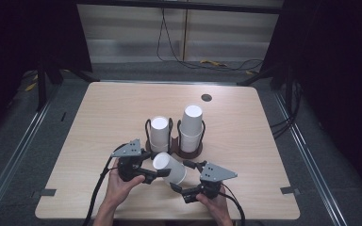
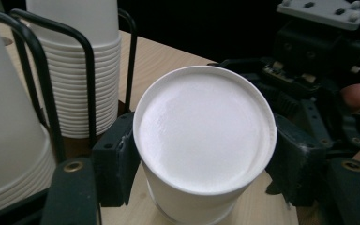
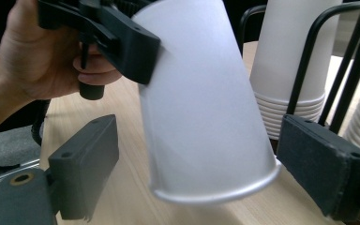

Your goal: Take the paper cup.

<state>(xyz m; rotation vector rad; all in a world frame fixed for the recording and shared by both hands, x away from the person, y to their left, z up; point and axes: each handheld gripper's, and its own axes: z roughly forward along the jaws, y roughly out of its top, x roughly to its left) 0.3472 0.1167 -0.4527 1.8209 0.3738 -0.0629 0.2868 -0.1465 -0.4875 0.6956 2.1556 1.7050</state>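
**Left gripper clamped on a single inverted cup, right gripper's jaws spread around its rim**

Left gripper [image 1: 156,173] is clenched on a white paper cup [image 1: 169,168]: in the left gripper view both black pads press against the cup's [image 2: 205,140] side walls just below its closed base, which faces the camera. Cup is upside down and tilted, base toward the left hand [image 1: 119,187], open rim toward the right gripper [image 1: 179,175]. It is held over the table's near edge, roughly at mid-width, just in front of the cup holder.

Right gripper view: the cup [image 3: 206,112] hangs slanted between that gripper's own two jaws, rim lowest and off the table. Jaws stand apart; the left one is clear of the cup wall, the right one [image 3: 326,164] sits just beside the rim; contact cannot be told. So released, not gripping. Left gripper's pad [image 3: 129,42] shows above, pressed on the cup near its base, with the person's fingers [image 3: 93,70] wrapped on the handle.

Farther in, near the table's [image 1: 103,113] centre, a black wire holder [image 1: 175,141] with two bays. Left bay holds a shorter stack of inverted cups [image 1: 159,133], right bay a taller stack [image 1: 191,127]. Both stacks stand upright inside the wire loops.

Beyond, toward the far edge, a small dark round grommet [image 1: 206,98] is set in the tabletop.
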